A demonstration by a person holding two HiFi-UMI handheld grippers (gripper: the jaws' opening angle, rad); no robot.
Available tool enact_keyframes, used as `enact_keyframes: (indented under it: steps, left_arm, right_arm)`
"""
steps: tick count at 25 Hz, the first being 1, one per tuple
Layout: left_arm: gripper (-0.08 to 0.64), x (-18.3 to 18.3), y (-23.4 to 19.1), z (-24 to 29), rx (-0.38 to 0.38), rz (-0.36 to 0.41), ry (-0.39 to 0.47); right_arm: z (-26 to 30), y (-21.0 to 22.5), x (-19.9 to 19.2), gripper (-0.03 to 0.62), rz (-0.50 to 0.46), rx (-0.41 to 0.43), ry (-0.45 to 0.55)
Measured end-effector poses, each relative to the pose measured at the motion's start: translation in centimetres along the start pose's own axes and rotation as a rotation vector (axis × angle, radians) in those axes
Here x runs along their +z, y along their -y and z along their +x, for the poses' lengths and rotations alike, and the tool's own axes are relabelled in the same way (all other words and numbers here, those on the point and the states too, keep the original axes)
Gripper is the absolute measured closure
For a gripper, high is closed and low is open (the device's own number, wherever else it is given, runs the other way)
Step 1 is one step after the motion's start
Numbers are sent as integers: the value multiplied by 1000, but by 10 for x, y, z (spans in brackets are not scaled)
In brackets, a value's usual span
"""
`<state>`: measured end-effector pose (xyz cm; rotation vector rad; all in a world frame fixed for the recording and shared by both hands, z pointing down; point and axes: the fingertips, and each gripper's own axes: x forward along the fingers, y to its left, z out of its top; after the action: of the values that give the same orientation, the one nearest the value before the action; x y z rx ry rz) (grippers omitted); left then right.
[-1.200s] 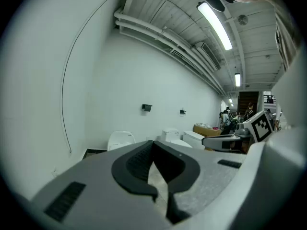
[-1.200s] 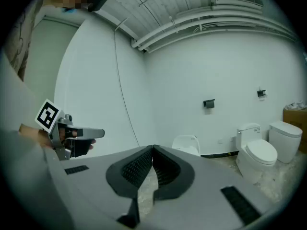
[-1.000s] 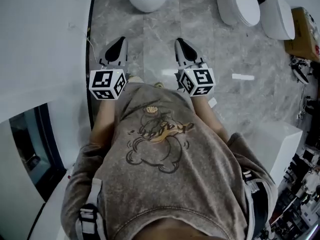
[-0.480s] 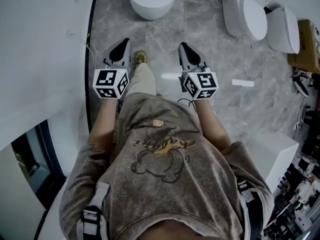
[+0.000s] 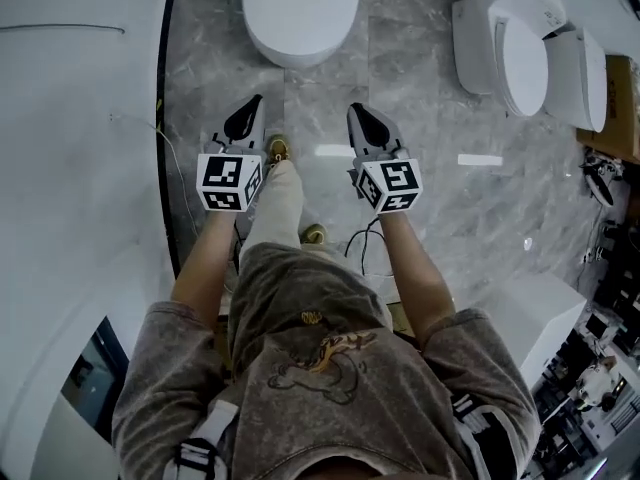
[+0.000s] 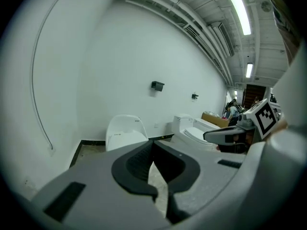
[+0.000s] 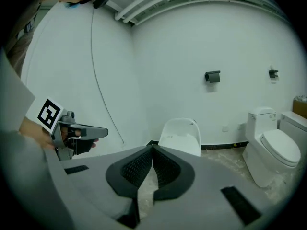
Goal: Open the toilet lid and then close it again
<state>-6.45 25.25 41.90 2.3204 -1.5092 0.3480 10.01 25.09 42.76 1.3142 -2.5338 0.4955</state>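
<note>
While both pairs of jaws are pointing forward and a little downward, a white wall (image 6: 144,56) is filling most of the space ahead of them. Its foot is running along a dark skirting. A grey marble floor (image 5: 320,98) is stretching out beneath the jaws.

Ahead of the jaws, between their two lines and well apart from both, the toilet (image 5: 300,8) is standing against that wall. The head view is cutting off its rear at the frame's top. In each gripper view the gripper's own grey body is hiding its base. It is showing as a smooth, glossy white oval with no bowl opening visible, so its lid appears to be lying down, though I cannot tell this for certain.

Two more white toilets (image 5: 520,58) are standing off to the right of the right jaws, one of them cut off by the frame edge.

The person's torso is hiding the floor nearest the camera, and one shoe (image 5: 278,151) is stepping forward between the grippers.

The left gripper (image 5: 250,108) is keeping its dark pads pressed together, holding nothing. The right gripper (image 5: 357,113) is likewise closed and empty.
</note>
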Motion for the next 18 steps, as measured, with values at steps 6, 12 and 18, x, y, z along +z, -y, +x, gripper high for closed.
enact_keyframes:
  steps: [6, 12, 18]
  left_arm:
    - [551, -52, -38, 84, -26, -24, -46]
    - [551, -126, -70, 166, -43, -11, -111]
    - [551, -198, -97, 224, -48, -13, -163]
  right_arm:
    - [89, 30, -64, 565, 4, -1, -78]
    - [168, 57, -139, 565, 44, 20, -140]
    - [228, 77, -208, 565, 76, 25, -177]
